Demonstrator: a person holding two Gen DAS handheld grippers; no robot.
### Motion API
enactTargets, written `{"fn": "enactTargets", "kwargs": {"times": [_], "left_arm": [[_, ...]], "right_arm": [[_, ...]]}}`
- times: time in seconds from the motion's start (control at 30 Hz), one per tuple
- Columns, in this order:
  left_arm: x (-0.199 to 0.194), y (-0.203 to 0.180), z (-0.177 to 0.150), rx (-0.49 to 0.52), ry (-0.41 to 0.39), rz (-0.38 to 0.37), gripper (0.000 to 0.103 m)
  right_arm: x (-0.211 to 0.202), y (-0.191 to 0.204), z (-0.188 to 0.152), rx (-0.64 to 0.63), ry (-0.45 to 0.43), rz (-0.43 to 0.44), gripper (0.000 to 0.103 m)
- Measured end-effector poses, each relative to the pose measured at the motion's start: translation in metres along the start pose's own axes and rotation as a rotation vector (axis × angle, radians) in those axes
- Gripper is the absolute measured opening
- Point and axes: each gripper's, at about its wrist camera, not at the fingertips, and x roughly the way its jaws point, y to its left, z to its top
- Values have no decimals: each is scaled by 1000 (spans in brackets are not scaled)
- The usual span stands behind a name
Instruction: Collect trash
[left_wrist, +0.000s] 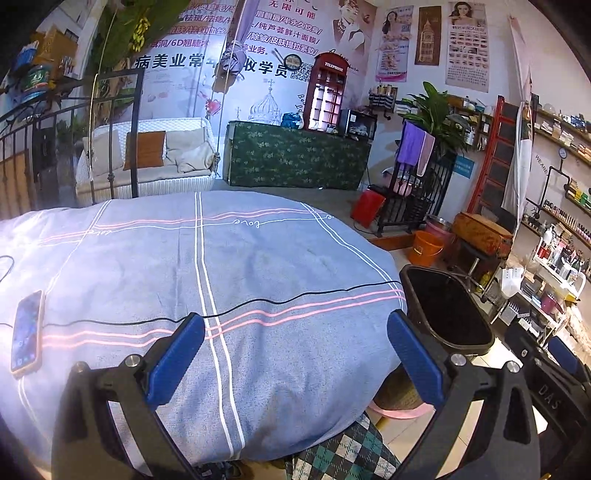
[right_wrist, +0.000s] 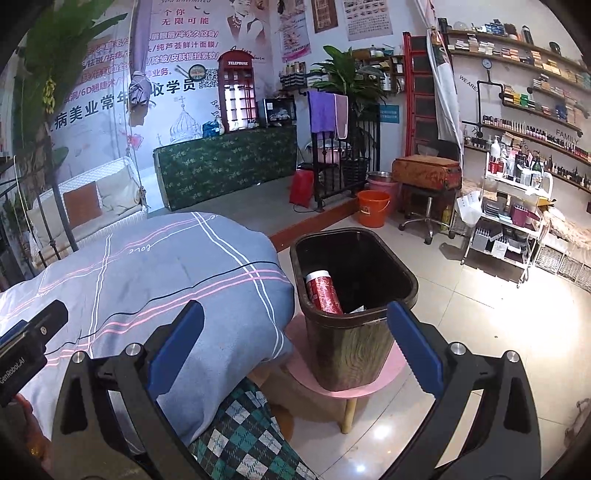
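One blue-grey checked bedspread (left_wrist: 229, 266) is seen, with no loose trash on it; at its 9 o'clock edge one phone (left_wrist: 26, 332) is charged by one black cable (left_wrist: 258, 301), neither judged trash. One dark waste bin (right_wrist: 354, 310) is stood on one pink stool (right_wrist: 332, 384) at the bed's 3 o'clock, and one red can (right_wrist: 325, 291) is held inside it, with a pale scrap beside. The left gripper (left_wrist: 295, 354) and right gripper (right_wrist: 295, 350) are both kept spread, nothing pinched. The step is best done by scanning the cover before anything is reached for.
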Motion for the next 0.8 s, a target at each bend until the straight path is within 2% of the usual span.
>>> {"fn": "enactTargets", "kwargs": {"times": [0.33, 0.8], "left_arm": [[-3, -1, -3, 1, -26, 2, 98], [-6, -1, -4, -2, -36, 5, 98]], "right_arm": [[-5, -1, 2, -5, -35, -3, 98], [-3, -3, 2, 5, -32, 1, 98]]}}
